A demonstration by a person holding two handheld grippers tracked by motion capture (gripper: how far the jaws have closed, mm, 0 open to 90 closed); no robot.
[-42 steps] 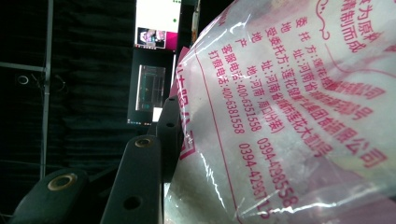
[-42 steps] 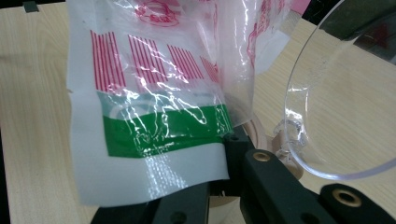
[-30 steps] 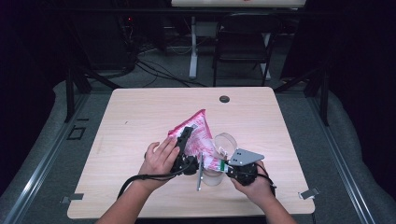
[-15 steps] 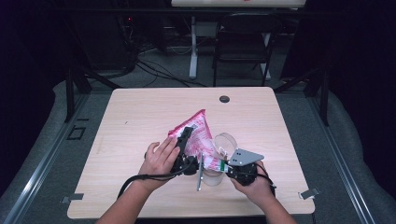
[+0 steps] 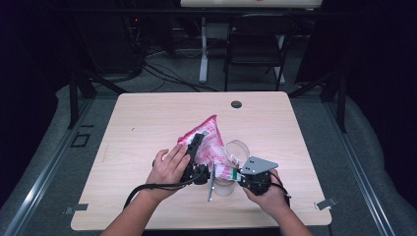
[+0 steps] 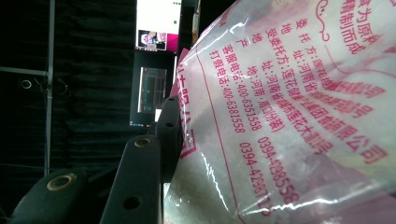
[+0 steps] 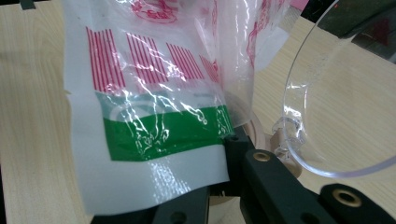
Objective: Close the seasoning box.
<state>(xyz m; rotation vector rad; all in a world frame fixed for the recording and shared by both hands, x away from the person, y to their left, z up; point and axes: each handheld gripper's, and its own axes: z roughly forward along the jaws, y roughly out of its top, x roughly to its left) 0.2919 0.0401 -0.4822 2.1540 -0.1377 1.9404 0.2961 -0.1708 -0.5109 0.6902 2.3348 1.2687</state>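
Fingers of both grippers (image 5: 195, 147) (image 5: 231, 173) pinch bag (image 5: 209, 142) edges beside cup (image 5: 236, 150), tabletop (image 5: 147, 118) open beyond.

A dark room: a folding chair (image 5: 259, 45) and cables on grey floor (image 5: 354, 147) behind the wooden table (image 5: 147, 118).

A pink-and-white printed plastic bag (image 5: 209, 142) stands tilted at centre frame, beside a clear plastic cup (image 5: 235, 152) at its right.
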